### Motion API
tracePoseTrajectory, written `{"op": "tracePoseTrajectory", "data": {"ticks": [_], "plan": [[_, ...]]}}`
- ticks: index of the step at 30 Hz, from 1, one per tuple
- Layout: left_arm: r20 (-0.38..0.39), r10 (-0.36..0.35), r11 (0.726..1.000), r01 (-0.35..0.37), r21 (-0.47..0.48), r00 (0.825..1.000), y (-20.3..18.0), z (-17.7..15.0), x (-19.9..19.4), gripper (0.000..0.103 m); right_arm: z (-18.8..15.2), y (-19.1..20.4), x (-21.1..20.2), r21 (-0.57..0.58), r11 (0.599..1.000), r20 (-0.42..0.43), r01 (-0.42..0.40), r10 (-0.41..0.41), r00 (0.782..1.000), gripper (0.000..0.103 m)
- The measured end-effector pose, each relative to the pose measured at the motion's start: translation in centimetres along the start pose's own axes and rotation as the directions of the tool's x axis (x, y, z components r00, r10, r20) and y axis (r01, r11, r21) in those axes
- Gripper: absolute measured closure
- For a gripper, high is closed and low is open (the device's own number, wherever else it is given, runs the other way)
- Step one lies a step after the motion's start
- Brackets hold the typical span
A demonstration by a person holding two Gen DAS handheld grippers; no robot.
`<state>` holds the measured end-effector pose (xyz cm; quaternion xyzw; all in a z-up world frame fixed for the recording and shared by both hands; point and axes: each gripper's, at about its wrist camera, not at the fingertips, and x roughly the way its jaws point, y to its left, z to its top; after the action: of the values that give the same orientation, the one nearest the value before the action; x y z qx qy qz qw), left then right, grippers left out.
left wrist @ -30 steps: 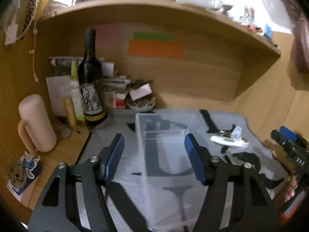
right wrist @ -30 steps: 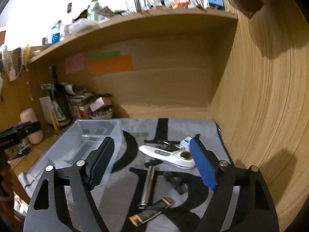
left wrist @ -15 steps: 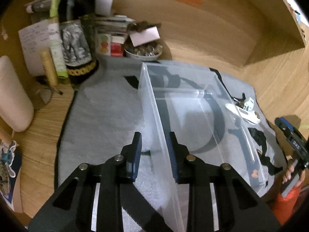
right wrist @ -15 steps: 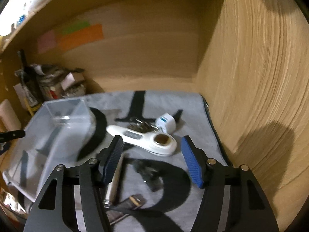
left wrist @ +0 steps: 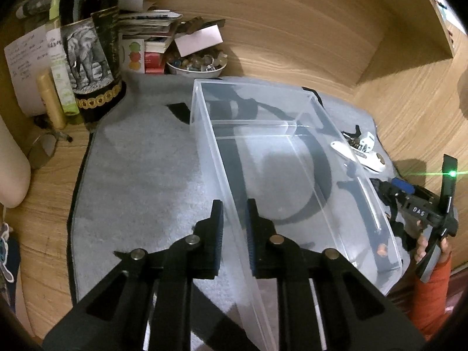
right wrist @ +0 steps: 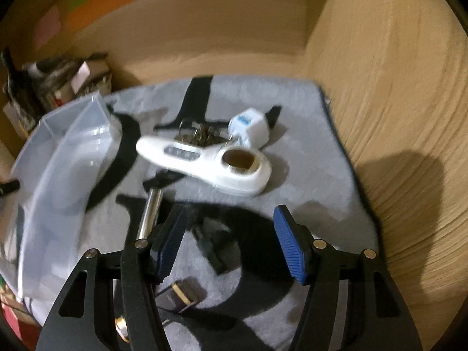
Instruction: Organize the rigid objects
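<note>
A clear plastic bin (left wrist: 292, 158) sits on a grey mat (left wrist: 140, 169). My left gripper (left wrist: 234, 213) is shut on the bin's left wall near its front. In the right wrist view the bin (right wrist: 61, 175) is at the left. My right gripper (right wrist: 231, 219) is open and empty, low over the mat. Just beyond it lie a small black clip (right wrist: 210, 239), a white handheld device (right wrist: 204, 161), a white cube adapter (right wrist: 251, 127), a metal cylinder (right wrist: 150, 210) and a dark gold-edged bar (right wrist: 178, 292). The right gripper also shows in the left wrist view (left wrist: 415, 204).
A dark wine bottle (left wrist: 90, 58), a bowl of small stones (left wrist: 196, 65), papers and boxes stand at the back left. Wooden desk walls (right wrist: 395, 117) close the back and right side. A cream tumbler (left wrist: 11, 172) stands at the far left.
My left gripper came down and closed on the bin's left wall. My right gripper dropped and moved forward toward the loose objects, still open.
</note>
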<state>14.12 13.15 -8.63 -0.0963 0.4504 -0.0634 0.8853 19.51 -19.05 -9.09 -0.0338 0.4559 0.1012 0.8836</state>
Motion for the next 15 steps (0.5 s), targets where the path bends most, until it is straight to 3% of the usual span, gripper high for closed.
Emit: {"op": "tracePoseTrajectory", "data": {"ticks": [5, 9, 15], "plan": [[-0.005, 0.000, 1.000, 0.000, 0.015, 1.000, 0.0, 0.1, 0.1, 0.087, -1.0, 0.7, 1.5, -0.045, 0.999, -0.067, 0.009, -0.012, 0.998, 0.046], [0.006, 0.008, 1.000, -0.008, 0.028, 1.000, -0.1, 0.1, 0.1, 0.087, -1.1, 0.8, 1.5, -0.062, 0.998, -0.063, 0.018, -0.022, 0.998, 0.076], [0.015, 0.008, 1.000, -0.009, 0.030, 1.000, -0.1, 0.0, 0.0, 0.088, -1.1, 1.3, 0.3, -0.073, 0.997, -0.034, 0.017, -0.020, 0.999, 0.077]]}}
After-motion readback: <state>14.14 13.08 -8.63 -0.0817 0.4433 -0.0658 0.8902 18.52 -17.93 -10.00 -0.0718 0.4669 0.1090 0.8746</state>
